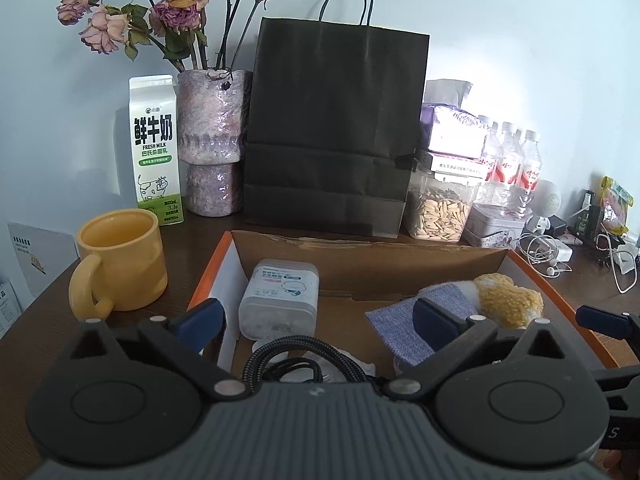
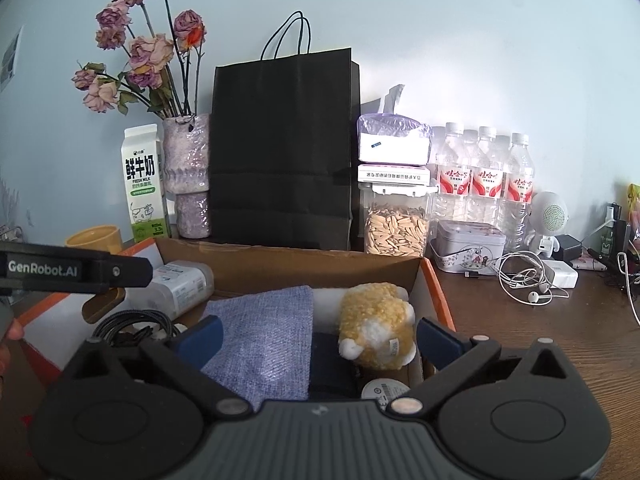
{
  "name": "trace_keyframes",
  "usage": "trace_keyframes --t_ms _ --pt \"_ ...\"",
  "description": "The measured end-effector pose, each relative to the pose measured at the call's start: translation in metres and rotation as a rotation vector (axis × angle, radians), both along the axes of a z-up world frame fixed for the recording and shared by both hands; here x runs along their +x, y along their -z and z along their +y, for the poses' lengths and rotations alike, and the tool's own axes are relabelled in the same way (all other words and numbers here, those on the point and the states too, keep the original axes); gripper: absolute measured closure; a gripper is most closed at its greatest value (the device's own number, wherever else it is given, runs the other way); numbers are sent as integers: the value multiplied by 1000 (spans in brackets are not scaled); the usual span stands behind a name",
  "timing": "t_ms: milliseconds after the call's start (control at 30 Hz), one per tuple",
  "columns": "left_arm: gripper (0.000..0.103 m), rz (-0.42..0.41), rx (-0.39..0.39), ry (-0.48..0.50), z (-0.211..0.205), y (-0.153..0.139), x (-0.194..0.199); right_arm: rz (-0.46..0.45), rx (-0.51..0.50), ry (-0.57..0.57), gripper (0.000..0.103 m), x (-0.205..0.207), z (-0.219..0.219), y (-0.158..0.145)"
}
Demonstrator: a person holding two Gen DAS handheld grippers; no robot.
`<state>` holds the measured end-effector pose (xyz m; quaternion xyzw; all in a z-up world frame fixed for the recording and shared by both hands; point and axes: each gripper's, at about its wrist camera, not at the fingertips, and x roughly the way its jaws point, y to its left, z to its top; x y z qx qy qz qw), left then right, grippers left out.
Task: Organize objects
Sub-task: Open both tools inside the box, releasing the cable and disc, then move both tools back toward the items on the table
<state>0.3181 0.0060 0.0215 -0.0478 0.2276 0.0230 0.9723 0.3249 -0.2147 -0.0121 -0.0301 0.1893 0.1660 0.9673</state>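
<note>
Left wrist view
Left gripper: low centre of frame, blue fingertips spread wide, nothing between the pads, hovering over the box.
Cardboard box: centre, open, orange outer edge, on the dark wooden table.
Wipes container: inside the box, left of centre, between the fingertips.
Black cable: coiled in the box, just below the wipes container.
Blue-grey cloth: in the box, right of centre, partly behind the right fingertip.
Yellow plush toy: in the box, right, touching the cloth.
Yellow mug: left, on the table outside the box.
Milk carton: upper left, upright against the wall.
Vase of dried roses: just right of the carton.
Black paper bag: centre top, behind the box.
Right gripper: right edge, only partly seen.

Right wrist view
Right gripper: low centre, jaws at full spread, holding nothing, cloth and plush toy lying between the fingertips.
Blue-grey cloth: centre, flat in the box.
Yellow plush toy: right of the cloth, resting partly on it.
Wipes container: left, lying in the box.
Left gripper: left edge, black arm over the box.
Seed jar: right of the bag.
Water bottles: upper right, in a cluster.
White earphones: right, loose on the table.
</note>
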Motion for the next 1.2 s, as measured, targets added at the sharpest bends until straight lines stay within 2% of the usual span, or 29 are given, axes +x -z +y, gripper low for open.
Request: trace_keyframes --t_ms 200,333,633,900,1067,1200 --pt "0 -22 -6 5 -5 -3 -7 0 2 -9 0 -3 1 -2" --pt "0 -47 -10 9 -7 -6 -14 14 46 -40 0 -10 -2 -7" --pt "0 -103 -2 -2 -5 0 -44 13 2 -32 0 -30 -2 -10" --pt "0 -108 -18 2 0 7 -75 13 -3 -50 0 -53 -7 -9" --pt "0 -73 -15 15 1 21 -90 9 -30 -78 0 -70 -4 -5" --pt "0 -96 -23 16 5 23 -107 -1 -51 -100 0 -87 -2 -2"
